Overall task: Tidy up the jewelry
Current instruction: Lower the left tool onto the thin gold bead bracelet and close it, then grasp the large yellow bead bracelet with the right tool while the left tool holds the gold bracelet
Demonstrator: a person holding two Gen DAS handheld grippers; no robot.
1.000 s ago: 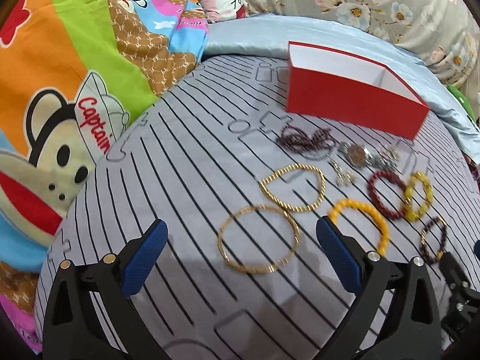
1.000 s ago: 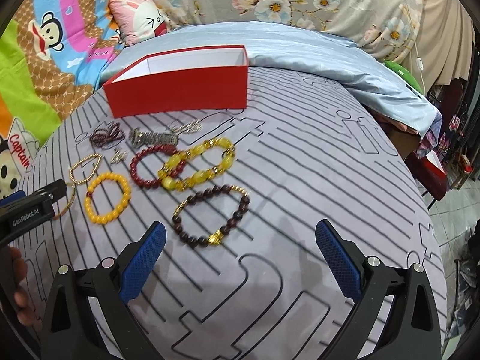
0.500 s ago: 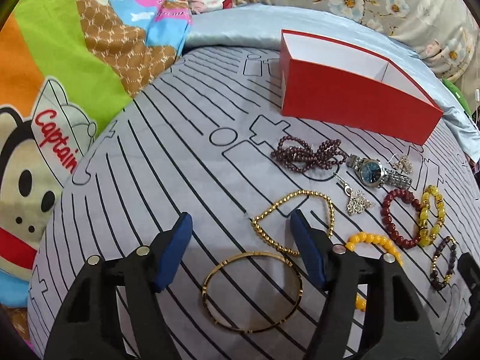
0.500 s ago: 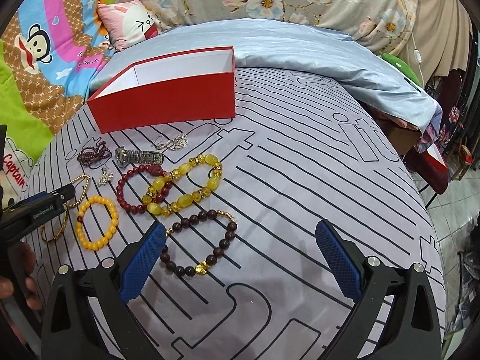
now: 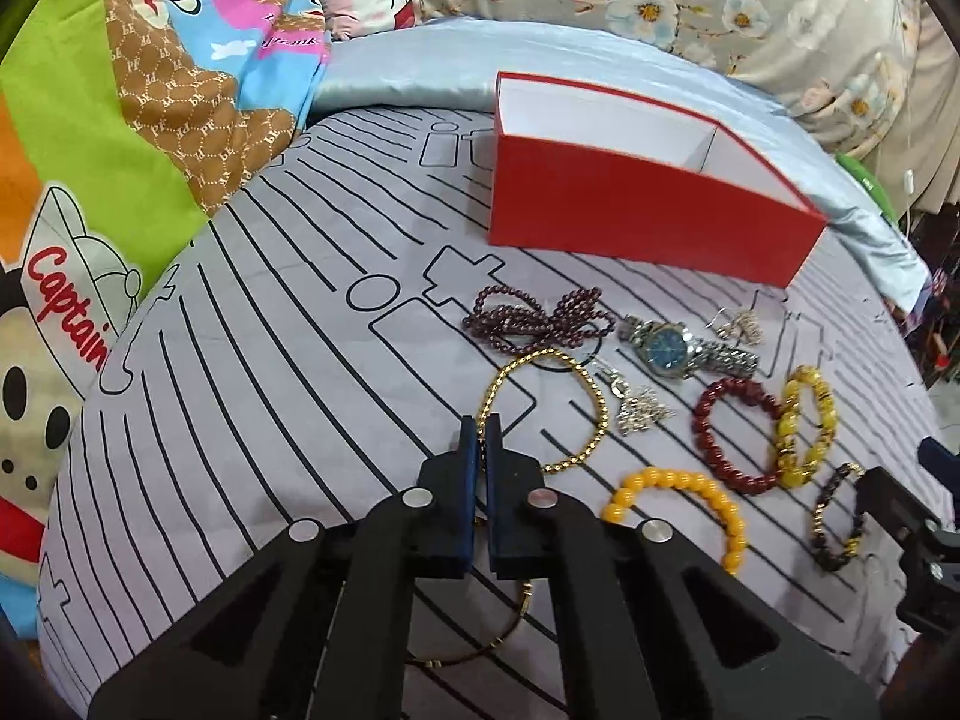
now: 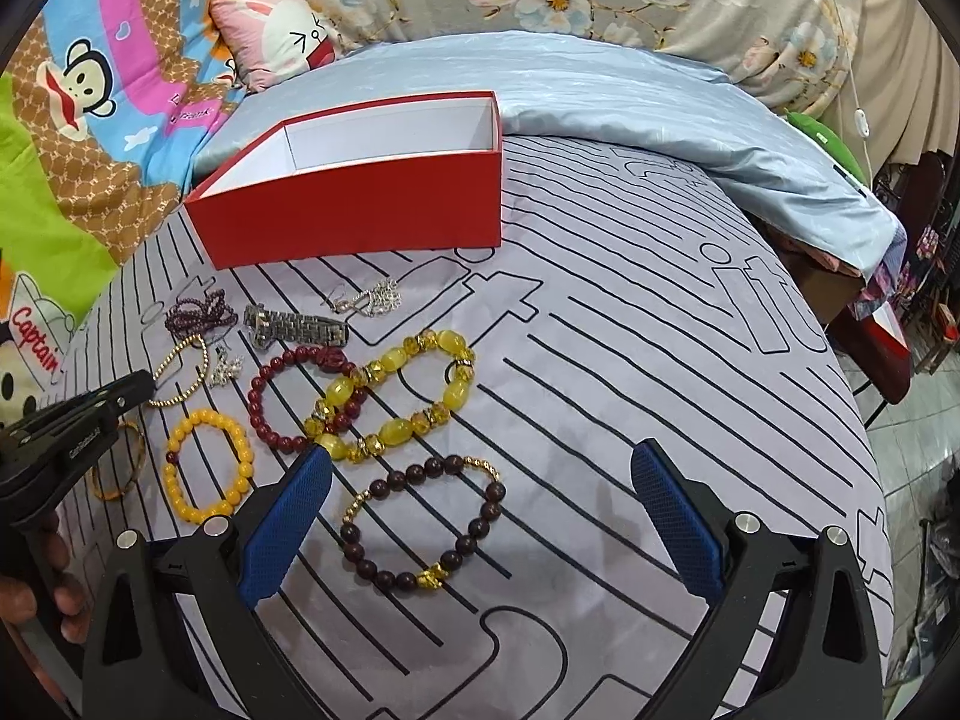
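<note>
Covering the bed (image 6: pixel 660 360) is a grey sheet with black stripes, and a red box (image 6: pixel 360 216) with a white, empty inside stands toward its far edge, against a pale blue quilt (image 6: pixel 630 96). Near the bed's front edge the right tool (image 6: pixel 480 453) is spread wide over a dark bead bracelet (image 6: pixel 420 522), its blue pads either side and clear of it. The left tool (image 5: pixel 480 420) is pinched shut on the far rim of a gold bangle (image 5: pixel 510 618), which shows in the slit between the pads and curves out below the right finger; a hand (image 6: pixel 54 576) grips its handle at the bed's left side.

The other pieces lie between the box and the tools:
- a yellow stone bracelet (image 6: pixel 396 396) overlapping a red bead bracelet (image 6: pixel 270 396)
- an orange bead bracelet (image 6: pixel 207 468) just left of those
- a gold chain bracelet (image 5: pixel 552 408) just beyond the left tool's tips
- a silver watch (image 5: pixel 684 351) and purple bead strands (image 5: pixel 534 321) nearer the box
</note>
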